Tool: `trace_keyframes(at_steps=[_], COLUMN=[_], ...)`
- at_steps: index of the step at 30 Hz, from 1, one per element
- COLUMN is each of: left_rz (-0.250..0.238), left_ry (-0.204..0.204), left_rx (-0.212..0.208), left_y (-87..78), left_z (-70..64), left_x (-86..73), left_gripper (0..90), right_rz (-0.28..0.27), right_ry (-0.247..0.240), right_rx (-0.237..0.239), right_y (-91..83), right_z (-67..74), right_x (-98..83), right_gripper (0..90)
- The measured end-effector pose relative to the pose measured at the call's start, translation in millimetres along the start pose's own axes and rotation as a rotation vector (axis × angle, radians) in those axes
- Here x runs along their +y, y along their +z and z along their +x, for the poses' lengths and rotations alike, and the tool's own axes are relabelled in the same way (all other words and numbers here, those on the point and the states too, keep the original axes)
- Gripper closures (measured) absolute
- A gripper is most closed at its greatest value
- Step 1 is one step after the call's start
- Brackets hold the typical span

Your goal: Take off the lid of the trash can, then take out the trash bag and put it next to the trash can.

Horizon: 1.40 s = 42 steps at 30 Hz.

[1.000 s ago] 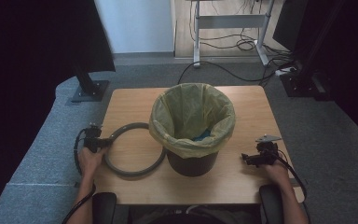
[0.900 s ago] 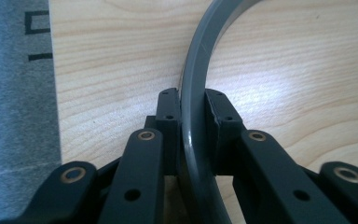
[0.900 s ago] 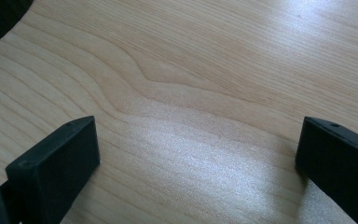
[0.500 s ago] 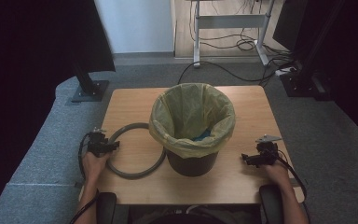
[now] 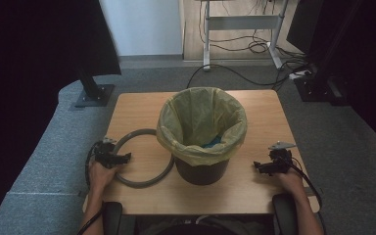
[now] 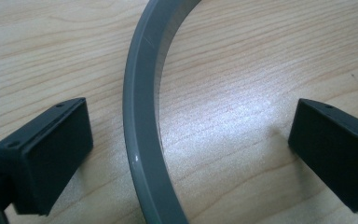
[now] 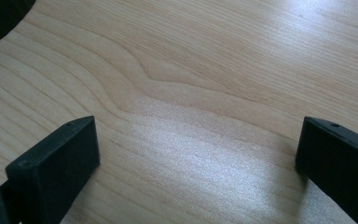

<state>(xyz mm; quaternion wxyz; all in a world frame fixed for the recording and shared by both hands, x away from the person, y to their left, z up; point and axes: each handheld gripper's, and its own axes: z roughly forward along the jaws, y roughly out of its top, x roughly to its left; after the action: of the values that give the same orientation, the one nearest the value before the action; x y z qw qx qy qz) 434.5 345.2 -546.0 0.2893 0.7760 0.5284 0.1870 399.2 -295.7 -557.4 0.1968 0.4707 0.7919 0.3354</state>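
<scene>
Since the earlier frames the left gripper [image 5: 111, 159] has slid in from beyond the ring's outer edge and now straddles the near-left arc of the ring [image 5: 143, 157], while the right gripper [image 5: 270, 165] has hardly shifted. In the left gripper view the jaws stand wide apart with the grey band [image 6: 142, 135] running between them, closer to the left jaw and touching neither. The ring lies flat on the tabletop [image 5: 137, 108] just left of the bin [image 5: 201, 142], its right side running close against the bin's base. The bin is dark and lined with a yellowish bag [image 5: 191, 108] folded out over its rim, with something blue down inside. The right gripper rests on bare wood to the right of the bin, jaws likewise spread and empty. The ring looks like moulded plastic: light, fairly stiff, smooth and somewhat slick, with a thin upright wall. I judge the best hold is across that wall, one jaw inside and one outside, as the left gripper is now lined up. Held at one point, such a wide hoop would likely sag or swing, so a firm pinch seems wise.
</scene>
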Motion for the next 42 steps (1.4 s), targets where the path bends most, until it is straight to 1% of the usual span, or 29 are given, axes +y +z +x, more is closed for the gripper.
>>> trace_keyframes(at_steps=[8, 14, 20, 26, 27, 30, 31, 32, 34, 35, 37, 40, 41, 42], left_rz=[-0.001, -0.001, 0.021, 0.041, 0.045, 0.041, 0.038, 0.035, 0.033, 0.029, 0.028, 0.018, 0.016, 0.016], left_ry=[-0.014, -0.009, 0.002, -0.009, -0.005, -0.006, -0.007, -0.007, -0.018, -0.028, -0.027, -0.030, -0.017, -0.017], left_rx=[0.011, 0.003, -0.008, -0.022, -0.010, -0.003, -0.005, -0.008, -0.019, -0.042, -0.046, -0.080, -0.098, -0.098], left_y=[-0.2, -0.2, -0.9, -4.0, -6.2, -9.4, -11.2, -13.2, -17.1, -21.0, -23.1, -28.5, -32.7, -32.7], left_z=[-1.1, 0.0, 1.5, 4.6, 6.1, 7.2, 7.4, 7.5, 7.2, 6.9, 6.4, 3.6, 1.1, 1.1], left_x=[-0.1, -0.1, 2.3, 4.3, 4.7, 5.5, 6.3, 7.3, 10.5, 14.0, 15.8, 20.4, 23.9, 23.9], left_gripper=[0.0, 0.0, 0.0, 0.5, 0.7, 0.7, 1.1, 1.1, 2.3, 3.0, 2.9, 2.4, 2.4, 2.4], right_rz=[0.000, -0.001, 0.002, 0.015, 0.016, 0.009, 0.008, 0.008, 0.004, 0.001, 0.000, -0.006, -0.012, -0.012], right_ry=[0.001, 0.000, -0.007, -0.010, -0.014, -0.010, -0.016, -0.016, -0.025, -0.032, -0.042, -0.048, -0.050, -0.050], right_rx=[0.001, 0.001, 0.010, 0.021, 0.023, 0.027, 0.031, 0.031, 0.033, 0.043, 0.050, 0.062, 0.077, 0.077], right_y=[0.0, 0.1, -1.1, -3.5, -5.0, -7.8, -10.6, -10.6, -13.7, -16.8, -20.2, -24.0, -28.0, -28.0], right_z=[0.1, 0.1, 1.7, 1.2, 0.9, 0.5, 0.6, 0.6, 1.4, 2.3, 3.7, 5.2, 6.5, 6.5], right_x=[0.1, 0.1, -0.7, -0.3, 0.0, 0.7, 2.4, 2.4, 4.7, 7.2, 10.3, 13.5, 17.5, 17.5], right_gripper=[0.0, 0.0, 0.0, 0.1, 0.1, 0.1, 0.2, 0.2, 0.2, 0.5, 1.2, 1.2, 1.2, 1.2])
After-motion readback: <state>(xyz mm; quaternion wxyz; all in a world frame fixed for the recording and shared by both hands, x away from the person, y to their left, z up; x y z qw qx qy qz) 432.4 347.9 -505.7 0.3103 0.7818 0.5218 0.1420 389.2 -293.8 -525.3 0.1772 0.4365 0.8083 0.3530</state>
